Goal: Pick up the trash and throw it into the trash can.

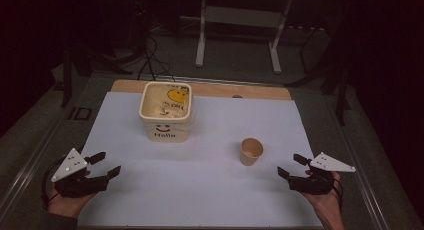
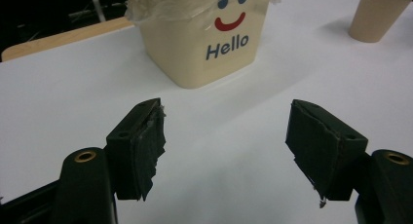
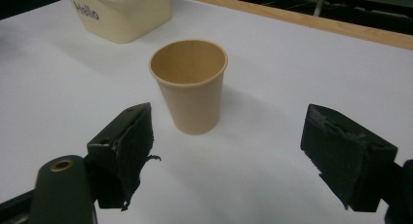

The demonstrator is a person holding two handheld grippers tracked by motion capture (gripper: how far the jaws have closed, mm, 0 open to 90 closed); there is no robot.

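A tan paper cup (image 1: 251, 151) stands upright and empty on the white sheet, right of centre. In the right gripper view the cup (image 3: 190, 84) is just ahead of my right gripper (image 3: 229, 143), whose jaws are wide apart. From above, that right gripper (image 1: 292, 165) sits a little right of the cup, open. A cream bin (image 1: 166, 111) with a smiley face, the word "Hello" and a plastic liner stands at the back left. The bin (image 2: 204, 34) lies ahead of my left gripper (image 2: 226, 146), open with nothing in it. The left gripper (image 1: 107, 163) rests near the front left.
The white sheet (image 1: 210, 190) covers most of a wooden table (image 1: 260, 91). In the left gripper view the cup (image 2: 377, 14) appears at the far right. Dark floor, cables and a white frame stand (image 1: 239, 20) lie beyond the table.
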